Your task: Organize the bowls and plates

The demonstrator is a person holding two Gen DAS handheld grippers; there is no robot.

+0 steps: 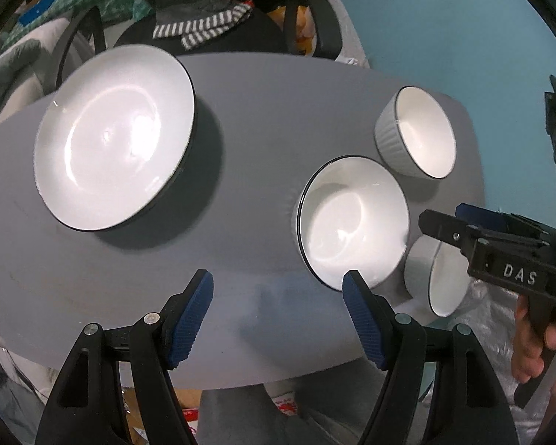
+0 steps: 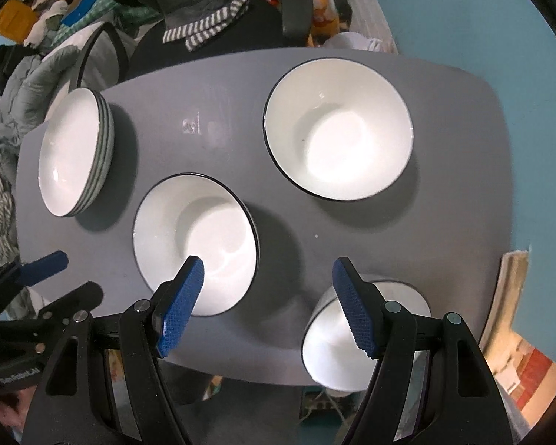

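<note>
On the grey table (image 1: 263,118) a stack of white black-rimmed plates (image 1: 115,133) (image 2: 70,155) sits at the left. A white bowl (image 1: 352,222) (image 2: 196,244) stands mid-table, a ribbed bowl (image 1: 419,133) (image 2: 337,126) farther right, and a smaller bowl (image 1: 441,278) (image 2: 352,333) at the near right edge. My left gripper (image 1: 278,285) (image 2: 79,274) hangs open over the bare table near the middle bowl's rim. Open as well, my right gripper (image 2: 268,270) (image 1: 441,215) hovers between the middle bowl and the smaller bowl. Neither holds anything.
A black chair (image 2: 204,52) with a striped cloth (image 1: 204,29) stands at the table's far side. Clothes and bags (image 2: 18,85) pile up at the left. Blue floor (image 1: 463,37) surrounds the table. A hand (image 1: 537,345) grips the right tool's handle.
</note>
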